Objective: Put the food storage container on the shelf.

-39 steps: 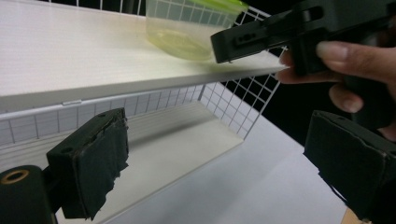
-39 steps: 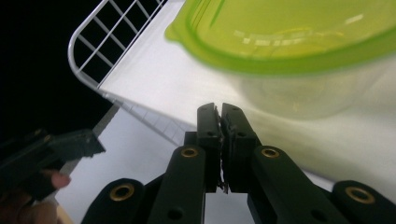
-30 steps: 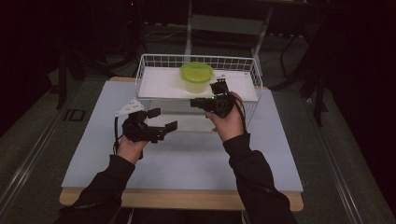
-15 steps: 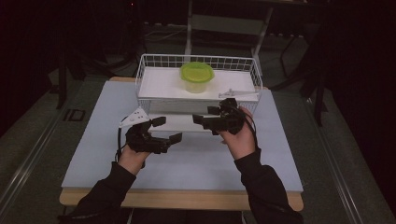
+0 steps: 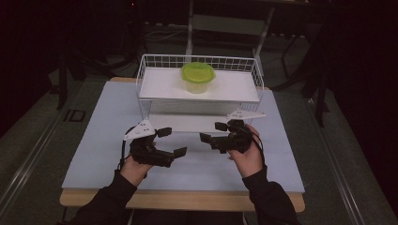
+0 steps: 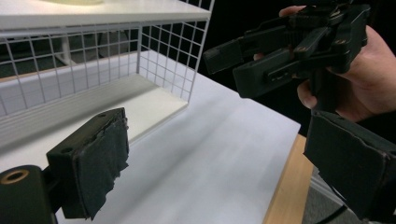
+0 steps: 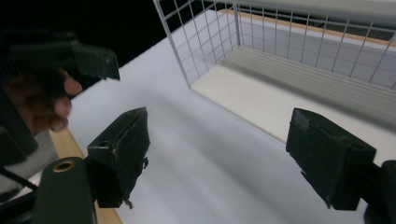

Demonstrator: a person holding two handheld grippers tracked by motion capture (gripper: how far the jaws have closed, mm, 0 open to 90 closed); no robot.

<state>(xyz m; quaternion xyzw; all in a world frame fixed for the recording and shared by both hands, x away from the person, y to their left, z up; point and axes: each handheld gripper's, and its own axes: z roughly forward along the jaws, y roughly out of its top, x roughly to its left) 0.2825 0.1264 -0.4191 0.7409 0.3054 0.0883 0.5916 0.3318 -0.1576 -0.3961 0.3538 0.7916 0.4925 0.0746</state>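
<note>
While both tools are held low over the white table, the left gripper is seen with its jaws spread and nothing between them. To its right, the right gripper has just been opened wide and is likewise empty. Behind them, the green-lidded container sits on the wire rack, well apart from both.

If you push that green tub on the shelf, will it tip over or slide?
The tub looks squat and wide with a flat lid, so it would probably slide rather than tip. It seems thin plastic, so likely light and easy to shove. The rack's wire rim should stop it from falling off.
</note>
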